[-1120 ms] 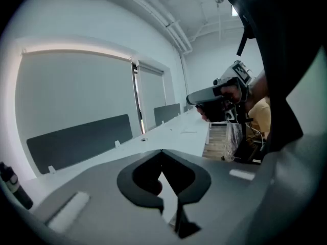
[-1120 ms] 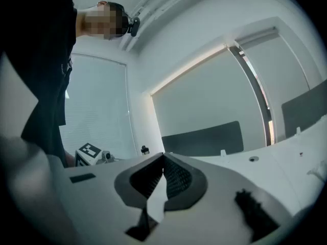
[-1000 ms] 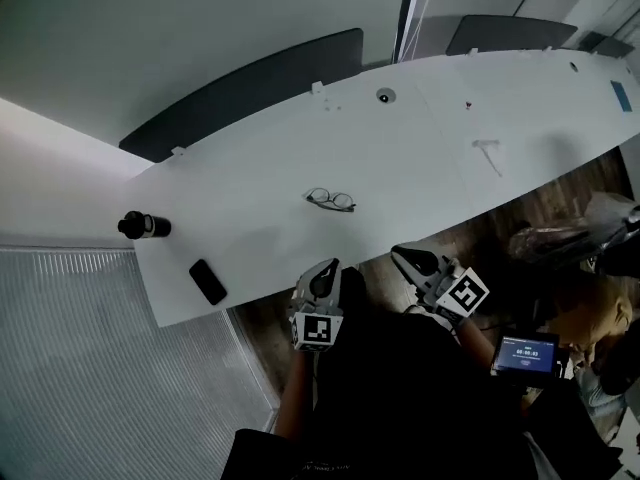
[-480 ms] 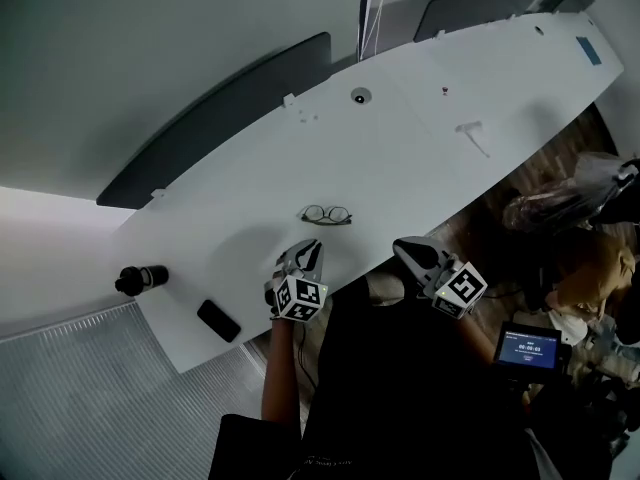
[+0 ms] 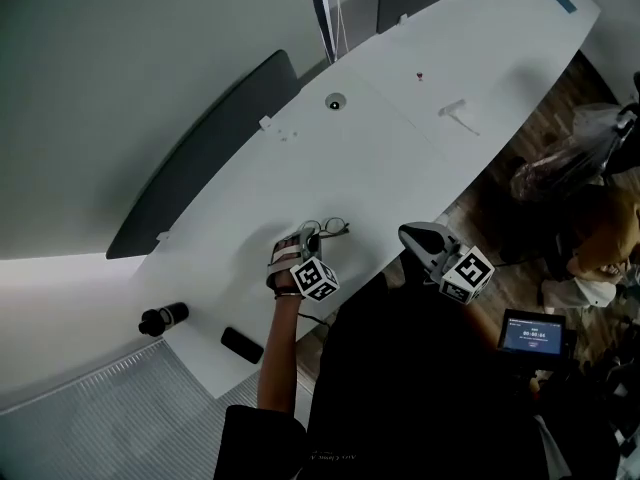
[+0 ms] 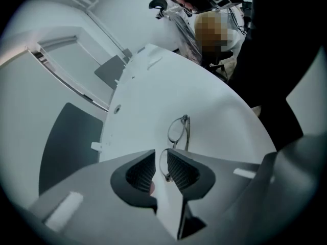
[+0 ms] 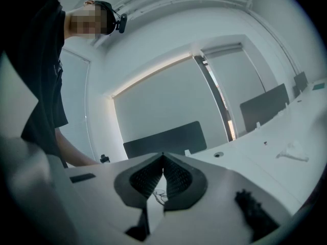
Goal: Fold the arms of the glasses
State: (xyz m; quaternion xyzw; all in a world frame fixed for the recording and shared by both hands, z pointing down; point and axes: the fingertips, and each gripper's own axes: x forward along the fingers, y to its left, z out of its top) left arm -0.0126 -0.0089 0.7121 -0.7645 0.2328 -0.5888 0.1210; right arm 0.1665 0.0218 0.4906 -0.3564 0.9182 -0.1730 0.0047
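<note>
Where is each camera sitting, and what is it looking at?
Head view: on the person's head, looking steeply down at the table, glasses, forearm, left gripper and right gripper.
Left gripper view: on the left gripper, looking down along its jaws, which have just been opening, with a glasses lens between them.
Right gripper view: on the right gripper, looking nearly level across the table past shut jaws; forearm at left.
Shared: all three show the glasses.

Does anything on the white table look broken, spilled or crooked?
Nothing stands out. The glasses lie on the white table and look undamaged, with nothing spilled around them. The phone and bottle sit apart near the table's end.
</note>
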